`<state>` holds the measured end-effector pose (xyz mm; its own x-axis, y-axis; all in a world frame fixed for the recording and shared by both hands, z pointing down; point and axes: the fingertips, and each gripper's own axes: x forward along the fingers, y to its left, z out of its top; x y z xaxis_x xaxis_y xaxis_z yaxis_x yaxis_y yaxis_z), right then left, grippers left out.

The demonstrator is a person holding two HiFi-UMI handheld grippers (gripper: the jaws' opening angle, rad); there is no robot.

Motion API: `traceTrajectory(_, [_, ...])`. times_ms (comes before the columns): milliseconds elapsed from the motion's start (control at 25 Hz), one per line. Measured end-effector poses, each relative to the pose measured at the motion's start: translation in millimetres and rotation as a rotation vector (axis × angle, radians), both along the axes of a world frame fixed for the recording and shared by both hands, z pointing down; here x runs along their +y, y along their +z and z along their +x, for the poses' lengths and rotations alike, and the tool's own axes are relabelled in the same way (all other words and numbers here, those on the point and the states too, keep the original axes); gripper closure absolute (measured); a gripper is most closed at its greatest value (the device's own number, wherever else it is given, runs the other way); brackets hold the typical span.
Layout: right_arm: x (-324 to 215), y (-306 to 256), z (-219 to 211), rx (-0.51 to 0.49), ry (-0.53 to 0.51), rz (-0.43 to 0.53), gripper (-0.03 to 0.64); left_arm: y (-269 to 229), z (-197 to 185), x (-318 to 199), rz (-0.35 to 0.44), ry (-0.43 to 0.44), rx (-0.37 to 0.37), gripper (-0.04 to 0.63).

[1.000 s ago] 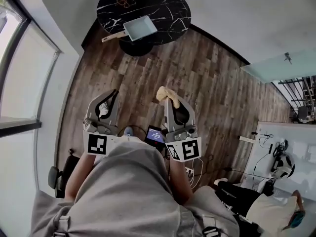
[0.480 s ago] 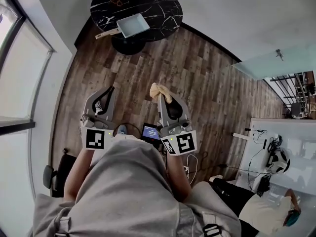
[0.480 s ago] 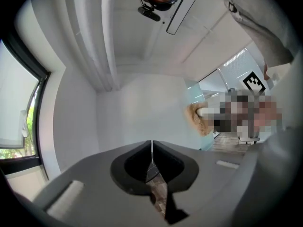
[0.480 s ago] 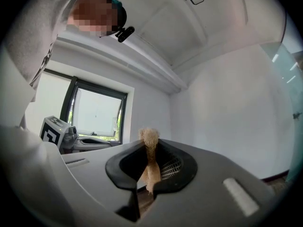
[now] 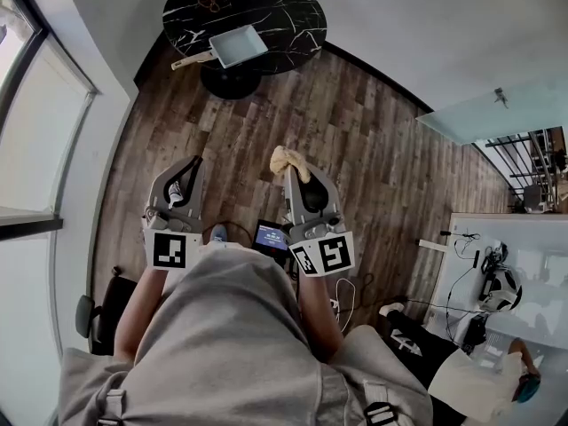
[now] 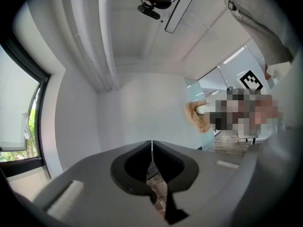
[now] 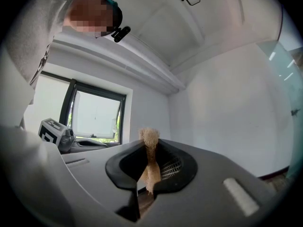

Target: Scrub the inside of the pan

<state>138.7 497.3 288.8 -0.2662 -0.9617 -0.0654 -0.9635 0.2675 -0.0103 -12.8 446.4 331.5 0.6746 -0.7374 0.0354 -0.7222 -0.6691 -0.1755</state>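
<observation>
A pale blue square pan [image 5: 236, 44] with a light handle lies on the round black marble table [image 5: 293, 20] far ahead in the head view. My right gripper [image 5: 286, 162] is shut on a tan scrubbing cloth [image 5: 287, 160], which sticks up between its jaws [image 7: 150, 150]. My left gripper [image 5: 196, 162] is shut and holds nothing; its jaws meet in the left gripper view [image 6: 152, 148]. Both grippers are held close to my body, well short of the table. The cloth [image 6: 198, 118] also shows at the right of the left gripper view.
Wood-plank floor [image 5: 355, 131] lies between me and the table. A window wall [image 5: 53, 149] runs along the left. A white desk with cables [image 5: 497, 264] stands at the right. A small lit screen [image 5: 271, 236] sits between the grippers.
The table and pan have shifted slightly left and up in the head view over the last second. Both grippers keep their places and their grips.
</observation>
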Motion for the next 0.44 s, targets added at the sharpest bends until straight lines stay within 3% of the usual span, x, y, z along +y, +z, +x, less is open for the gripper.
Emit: traceTrajectory(440, [9.0,6.0,1.0,0.001,0.039,-0.024,0.578,6.8,2.1,12.4,-0.02,0.029,-0.004,0.589])
